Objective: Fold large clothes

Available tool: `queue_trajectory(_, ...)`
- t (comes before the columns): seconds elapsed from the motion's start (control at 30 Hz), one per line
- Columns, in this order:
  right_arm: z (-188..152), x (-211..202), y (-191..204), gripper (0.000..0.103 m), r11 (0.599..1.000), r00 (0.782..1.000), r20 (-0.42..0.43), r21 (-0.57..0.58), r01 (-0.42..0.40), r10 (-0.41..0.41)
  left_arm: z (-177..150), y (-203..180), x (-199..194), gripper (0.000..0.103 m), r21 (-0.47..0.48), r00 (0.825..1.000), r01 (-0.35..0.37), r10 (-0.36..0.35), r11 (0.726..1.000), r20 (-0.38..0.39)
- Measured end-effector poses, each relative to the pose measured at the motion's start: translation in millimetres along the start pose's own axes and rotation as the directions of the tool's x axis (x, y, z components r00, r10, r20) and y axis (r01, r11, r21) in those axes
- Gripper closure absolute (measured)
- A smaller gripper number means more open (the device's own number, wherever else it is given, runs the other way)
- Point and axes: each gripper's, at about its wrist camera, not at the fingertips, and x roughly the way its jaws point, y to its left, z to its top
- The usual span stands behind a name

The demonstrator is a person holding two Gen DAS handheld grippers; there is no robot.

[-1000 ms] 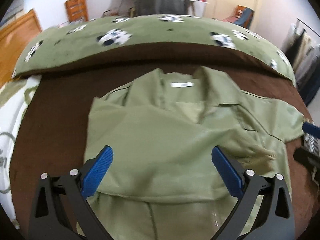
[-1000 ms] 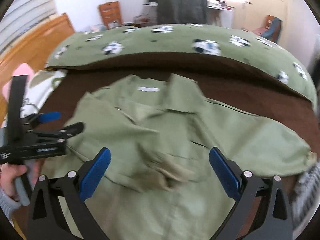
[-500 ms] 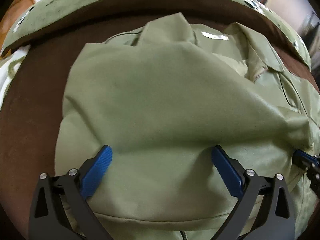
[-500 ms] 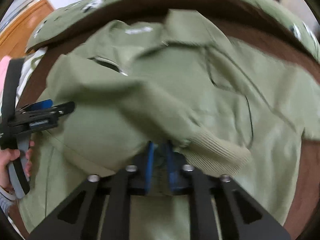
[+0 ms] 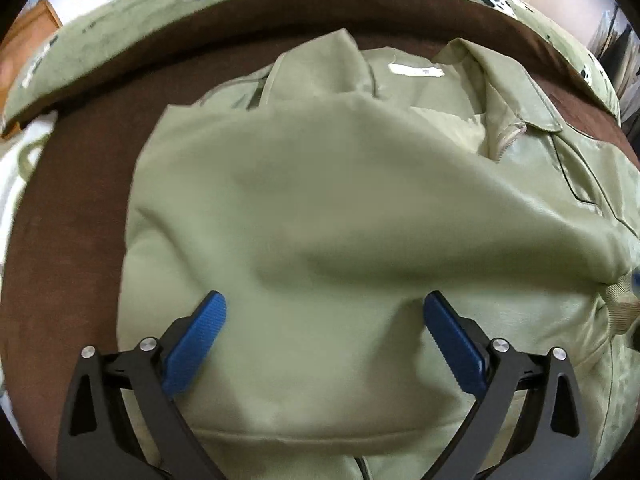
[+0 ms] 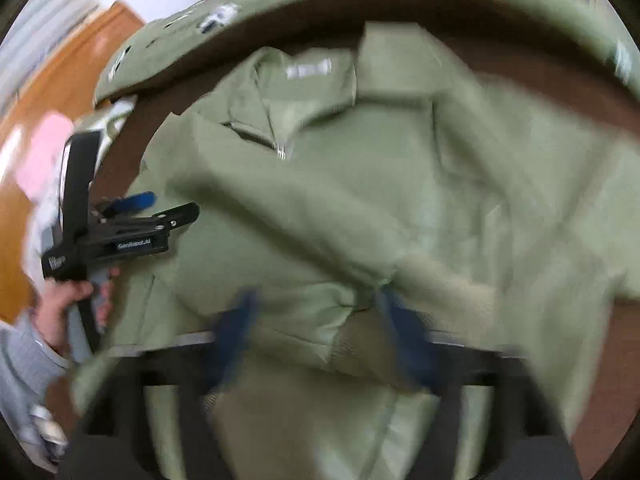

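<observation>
An olive green jacket [image 5: 304, 216] lies front up on a brown blanket [image 5: 72, 200], collar and white label at the far end. Its left sleeve is folded across the chest, the ribbed cuff [image 5: 620, 300] at the right edge. My left gripper [image 5: 324, 332] is open and empty, low over the folded sleeve. In the right wrist view the jacket [image 6: 460, 184] fills the frame, and my right gripper [image 6: 324, 328] is open, blurred by motion, its fingers on either side of the sleeve end beside the cuff [image 6: 448, 280]. The left gripper [image 6: 132, 220] also shows there at the jacket's left edge.
A green duvet with black and white patches [image 5: 200, 12] lies along the far side of the bed. White patterned bedding [image 5: 16, 184] lies at the left. A wooden headboard [image 6: 52, 108] stands at the left. The holder's hand [image 6: 68, 304] grips the left tool.
My right gripper was shut on the sleeve by the cuff half a second ago; its jaws have now opened. The sleeve lies across the chest. The left gripper has stayed open, low over the jacket.
</observation>
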Motion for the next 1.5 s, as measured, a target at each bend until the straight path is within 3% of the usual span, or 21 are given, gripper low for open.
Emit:
queue_trajectory(0.13,-0.1,-56.6,-10.8,0.014,0.995,0.992,0.084,-0.009,0.098,-0.097,4.4,-22.1,-34.5,0.006,0.015,0.999,0.019,-0.02,1.0,0.042)
queue_trajectory(0.27,2.8,-103.8,-61.3,0.014,0.976,0.97,0.12,0.082,0.2,-0.209,15.2,-58.7,-71.8,0.006,0.01,0.995,0.08,-0.081,0.997,0.064)
queue_trajectory(0.37,3.5,-136.1,-121.9,0.014,0.943,0.945,0.117,0.175,0.283,-0.306,27.7,-96.0,-92.2,0.006,0.018,0.989,0.114,-0.115,0.993,0.09)
queue_trajectory(0.53,-12.1,-178.3,-253.4,0.013,0.863,0.888,0.093,0.3,0.406,-0.45,50.5,-166.5,-90.7,0.006,0.019,0.982,0.158,-0.159,0.987,0.099)
queue_trajectory(0.67,-12.7,-178.1,-355.2,0.013,0.807,0.857,0.04,0.361,0.466,-0.513,55.2,-207.2,-69.5,0.006,0.021,0.985,0.148,-0.149,0.989,0.088)
queue_trajectory(0.77,-12.0,-156.6,-405.3,0.013,0.791,0.832,-0.025,0.295,0.536,-0.554,52.3,-228.4,-44.2,0.006,0.013,0.99,0.121,-0.122,0.993,0.066)
queue_trajectory(0.93,-20.7,-110.4,-458.1,0.013,0.816,0.855,-0.118,0.258,0.518,-0.505,42.8,-240.2,-5.8,0.006,-0.015,0.994,0.11,-0.109,0.994,0.012)
queue_trajectory(1.07,-26.2,-84.9,-481.0,0.013,0.815,0.869,-0.137,0.301,0.495,-0.476,32.8,-250.2,17.2,0.006,0.056,0.997,0.072,-0.07,0.996,-0.03)
queue_trajectory(1.17,-30.8,-66.7,-493.0,0.013,0.812,0.868,-0.162,0.307,0.496,-0.468,28.5,-250.2,22.7,0.005,0.083,0.997,0.079,-0.078,0.993,-0.011)
queue_trajectory(1.33,-45.0,-47.1,-504.2,0.016,0.821,0.893,-0.189,0.351,0.45,-0.408,27.3,-247.3,24.6,0.005,0.084,0.996,0.085,-0.086,0.993,0.006)
queue_trajectory(1.5,-48.2,-41.8,-505.0,0.035,0.843,0.918,-0.18,0.363,0.397,-0.354,26.9,-248.7,24.1,0.005,0.09,0.997,0.079,-0.081,0.993,0.016)
